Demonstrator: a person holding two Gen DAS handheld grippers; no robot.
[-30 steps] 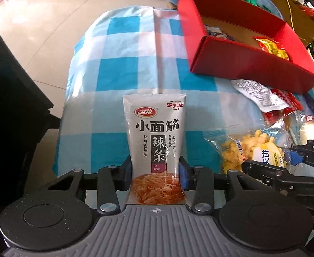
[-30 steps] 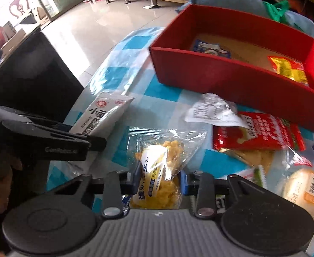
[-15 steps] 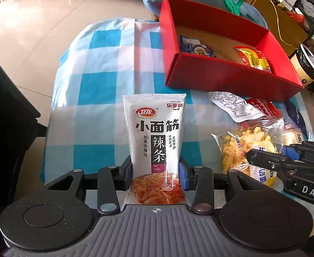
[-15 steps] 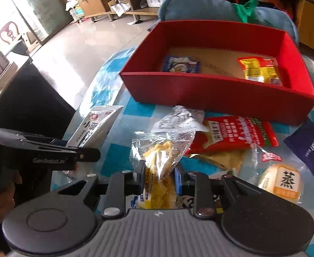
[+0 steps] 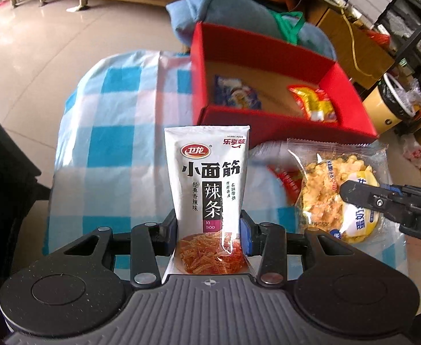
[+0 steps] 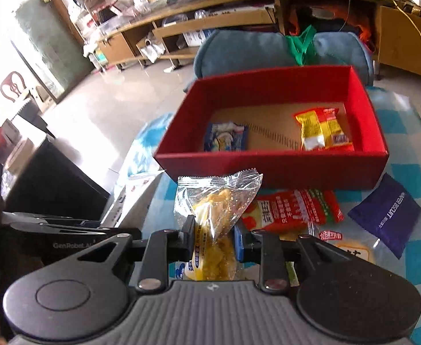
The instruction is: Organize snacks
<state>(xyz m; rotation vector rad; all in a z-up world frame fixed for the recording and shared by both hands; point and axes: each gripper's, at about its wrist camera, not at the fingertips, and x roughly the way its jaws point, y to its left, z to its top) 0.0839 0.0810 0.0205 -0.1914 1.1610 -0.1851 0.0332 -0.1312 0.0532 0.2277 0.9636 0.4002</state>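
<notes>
My left gripper (image 5: 209,231) is shut on a white latiao packet (image 5: 207,172) with black lettering, held upright above the checked cloth. A clear bag of yellow puffed snack (image 6: 214,210) is pinched in my right gripper (image 6: 214,240), lifted off the table; the same yellow snack bag (image 5: 325,189) shows at the right of the left wrist view, with the right gripper's fingers (image 5: 382,198) across it. Beyond both stands the red box (image 6: 270,166) with a blue packet (image 6: 226,138) and a yellow-red packet (image 6: 322,128) on its cardboard floor.
On the blue-and-white checked cloth (image 5: 107,143) in front of the box lie a red snack packet (image 6: 293,210), a dark purple biscuit packet (image 6: 385,212) and a pale bun packet (image 6: 351,251). A blue cushion (image 6: 250,49) sits behind the box. A black cabinet (image 6: 52,184) stands left.
The right gripper closed on the yellow snack bag and lifted it off the cloth toward the box. The left gripper rose slightly with the white packet, and the box came more fully into view.
</notes>
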